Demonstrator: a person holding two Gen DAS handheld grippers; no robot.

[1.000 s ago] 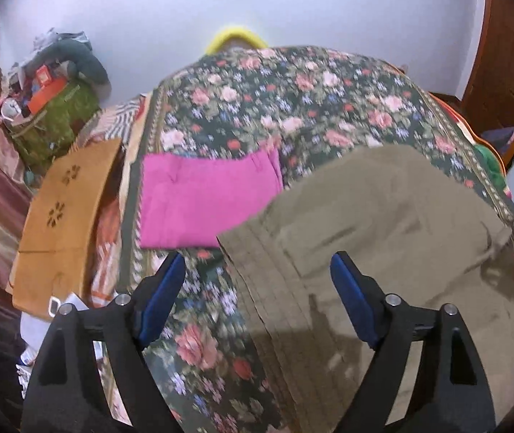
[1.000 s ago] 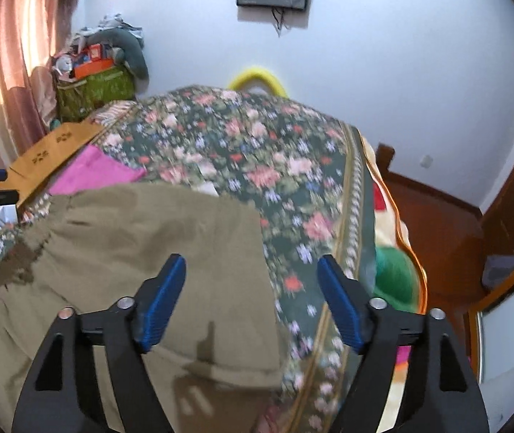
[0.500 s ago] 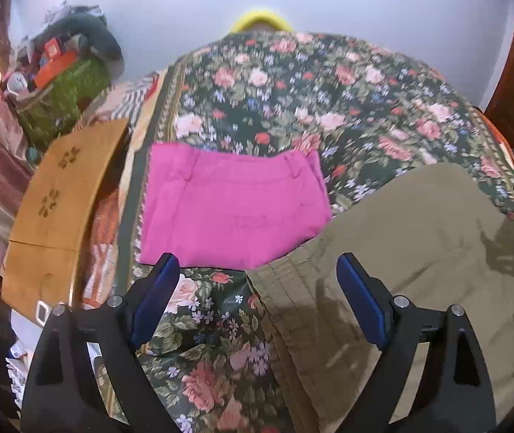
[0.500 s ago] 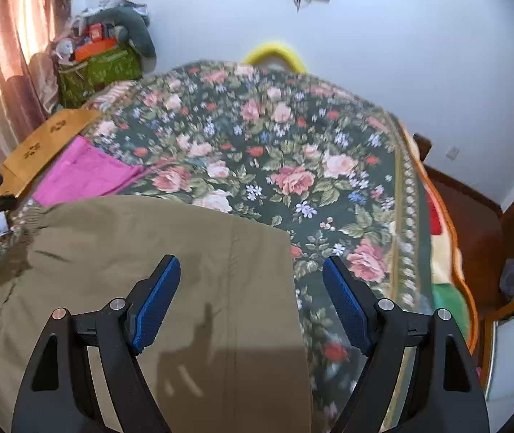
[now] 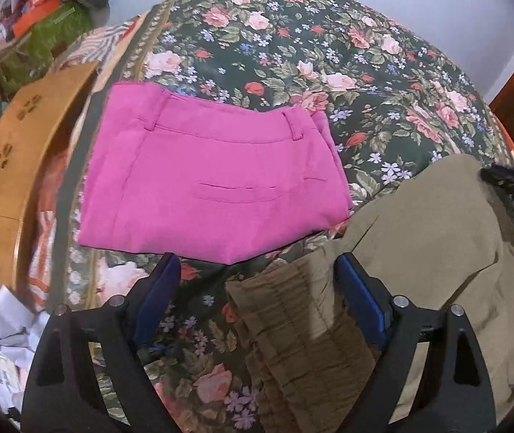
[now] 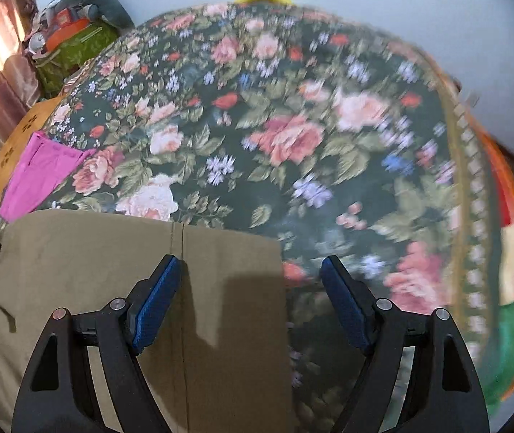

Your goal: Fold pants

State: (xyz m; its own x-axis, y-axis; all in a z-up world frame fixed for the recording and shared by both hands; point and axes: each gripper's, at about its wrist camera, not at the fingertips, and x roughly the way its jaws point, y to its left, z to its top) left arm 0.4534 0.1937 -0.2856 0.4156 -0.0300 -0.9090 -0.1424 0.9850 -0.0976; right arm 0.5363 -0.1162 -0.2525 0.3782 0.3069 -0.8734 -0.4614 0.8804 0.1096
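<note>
Olive-brown pants (image 5: pixel 419 252) lie flat on the floral bed. Their gathered elastic waistband (image 5: pixel 293 324) sits between the fingers of my open left gripper (image 5: pixel 257 306), which hovers just above it. In the right wrist view the pants (image 6: pixel 112 270) end in a straight hem, and its right corner (image 6: pixel 275 249) lies between the fingers of my open right gripper (image 6: pixel 249 303). Neither gripper holds cloth. The tip of the right gripper shows at the right edge of the left wrist view (image 5: pixel 509 180).
Folded pink pants (image 5: pixel 206 184) lie on the floral bedspread (image 5: pixel 329 54) just beyond the olive pair. A wooden board (image 5: pixel 22 151) and loose papers (image 5: pixel 0 324) are at the bed's left edge. A green bag with clutter (image 6: pixel 73 50) stands at the far left.
Both grippers moved forward and down toward the bed. The left one now sits over the waistband corner, the right one over the hem corner. Both stayed open.
</note>
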